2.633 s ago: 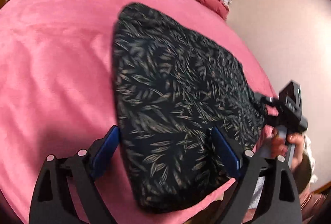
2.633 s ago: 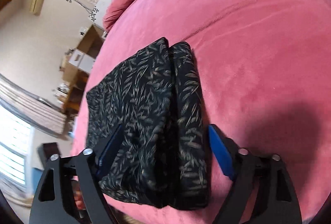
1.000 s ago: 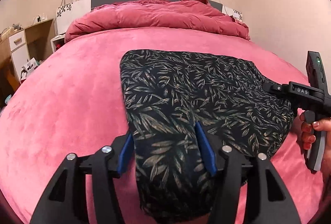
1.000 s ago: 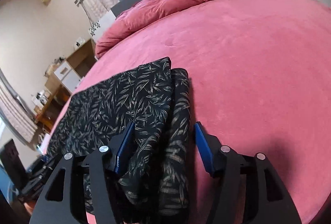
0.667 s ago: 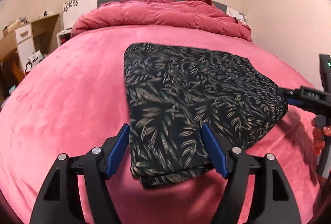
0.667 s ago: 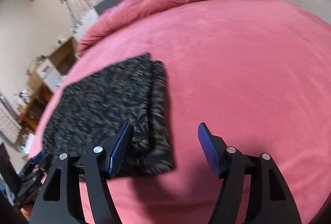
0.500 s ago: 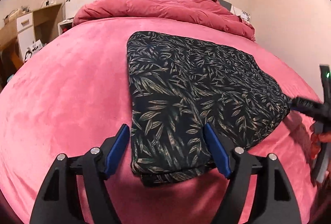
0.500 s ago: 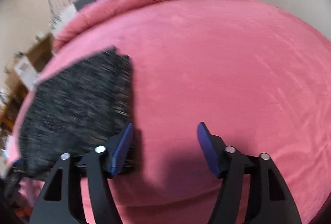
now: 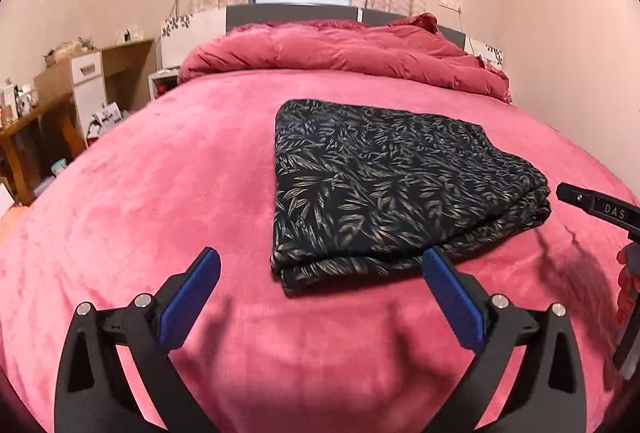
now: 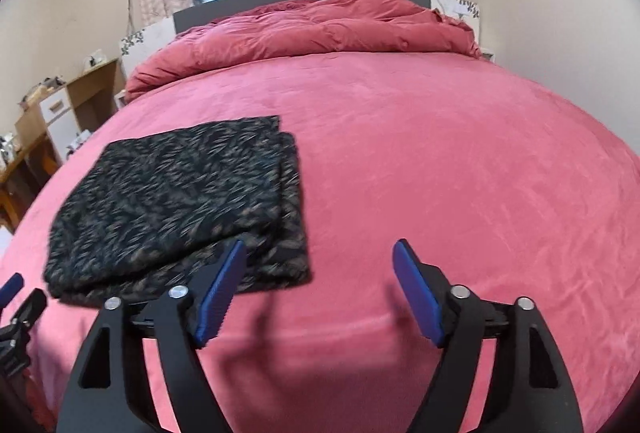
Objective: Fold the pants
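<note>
1. Folded pants point(image 9: 384, 189), black with a leaf print, lie flat on the pink blanket point(image 9: 168, 193) of the bed, in a neat stacked rectangle.
2. Left gripper point(image 9: 318, 273): jaws wide apart and just been opening, nothing between the pads; the near edge of the pants lies just beyond the blue fingertips point(image 9: 430, 261).
3. Right gripper point(image 10: 320, 257): jaws apart, just been opening, only bare blanket between them. Its left pad point(image 10: 228, 269) overlaps the pants' near right corner in view; contact cannot be told.
4. Pants edges: left fold edge straight, near edge shows layered folds, right side in the right wrist view shows a lower layer sticking out past the top layer.
5. Open room: wide bare blanket left of the pants and a large clear stretch to their right.
6. Crumpled red duvet point(image 10: 320, 29) heaped at the headboard, well apart from the pants.
7. Wooden desk point(image 9: 60, 89) with clutter stands off the bed's left side.
8. Right gripper's body also shows at the right edge of the left wrist view, just beside the pants' right edge.
</note>
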